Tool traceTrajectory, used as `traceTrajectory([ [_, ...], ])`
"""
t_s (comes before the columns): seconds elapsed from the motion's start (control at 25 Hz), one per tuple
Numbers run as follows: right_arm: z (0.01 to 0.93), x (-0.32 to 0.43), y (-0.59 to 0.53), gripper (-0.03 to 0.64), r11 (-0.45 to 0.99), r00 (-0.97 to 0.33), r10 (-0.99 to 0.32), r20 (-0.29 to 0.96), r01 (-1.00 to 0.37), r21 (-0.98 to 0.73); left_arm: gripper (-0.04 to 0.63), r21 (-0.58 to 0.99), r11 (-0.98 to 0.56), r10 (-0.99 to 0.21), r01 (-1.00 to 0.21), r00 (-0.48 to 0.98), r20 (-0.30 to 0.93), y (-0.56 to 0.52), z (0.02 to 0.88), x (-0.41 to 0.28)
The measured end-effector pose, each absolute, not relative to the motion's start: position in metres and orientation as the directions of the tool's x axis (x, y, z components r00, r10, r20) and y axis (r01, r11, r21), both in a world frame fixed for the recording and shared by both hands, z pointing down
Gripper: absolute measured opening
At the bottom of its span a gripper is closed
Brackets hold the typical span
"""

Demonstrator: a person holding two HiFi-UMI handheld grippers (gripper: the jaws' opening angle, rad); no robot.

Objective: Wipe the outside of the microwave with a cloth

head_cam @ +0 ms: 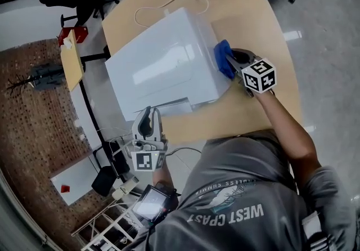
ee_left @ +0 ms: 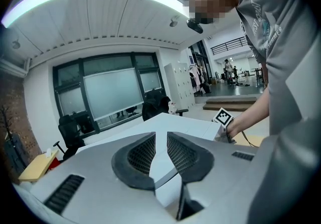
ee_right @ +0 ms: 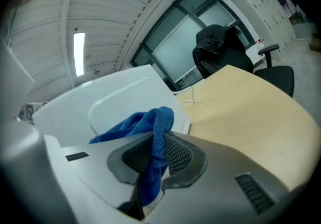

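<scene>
Your head camera looks steeply down from above your shoulders onto the microwave (head_cam: 163,70) and table (head_cam: 253,8). The left gripper view looks along its jaws, close and low, across the microwave's top toward the windows (ee_left: 108,92). The right gripper view faces the microwave's side at close range, the cloth (ee_right: 150,122) filling its foreground. All three views share the microwave.

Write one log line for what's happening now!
right gripper: shut on blue cloth | cloth: at microwave | left gripper: shut, empty
</scene>
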State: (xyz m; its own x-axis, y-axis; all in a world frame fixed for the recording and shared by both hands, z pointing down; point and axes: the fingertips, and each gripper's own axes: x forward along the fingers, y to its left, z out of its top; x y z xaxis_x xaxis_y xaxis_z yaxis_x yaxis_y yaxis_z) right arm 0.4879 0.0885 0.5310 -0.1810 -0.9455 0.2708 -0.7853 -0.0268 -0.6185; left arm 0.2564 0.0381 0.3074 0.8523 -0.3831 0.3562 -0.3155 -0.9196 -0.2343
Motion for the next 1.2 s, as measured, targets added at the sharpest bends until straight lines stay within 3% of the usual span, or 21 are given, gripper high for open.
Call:
traceTrajectory([
  [0.12, 0.474, 0.509, 0.096, 0.066, 0.03, -0.154, -0.966, 0.21, -0.867, -0.498, 0.084, -0.241, -0.922, -0.371, -0.304, 0.871, 0.322, 0.038, 0.302, 0.256],
  [0.28, 0.36, 0.505, 0.103, 0.067, 0.177, -0.203, -0.962, 0.182, -0.972, -0.152, 0.084, -0.275, -0.909, -0.392, -0.314, 0.867, 0.306, 0.027, 0.288, 0.236],
  [0.52, 0.335, 0.422, 0.087, 0.066, 0.409, -0.301, -0.873, 0.385, -0.88, 0.24, 0.084, -0.311, -0.89, -0.412, -0.333, 0.88, 0.238, 0.0, 0.291, 0.187],
  [0.72, 0.334, 0.347, 0.062, 0.067, 0.489, -0.274, -0.82, 0.502, -0.793, 0.364, 0.084, -0.336, -0.877, -0.427, -0.343, 0.877, 0.219, -0.021, 0.291, 0.136],
  [1.2, 0.352, 0.089, -0.078, 0.067, 0.79, -0.48, -0.603, 0.637, -0.471, 0.393, 0.084, -0.327, -0.855, -0.474, -0.402, 0.862, 0.182, -0.079, 0.309, 0.018],
])
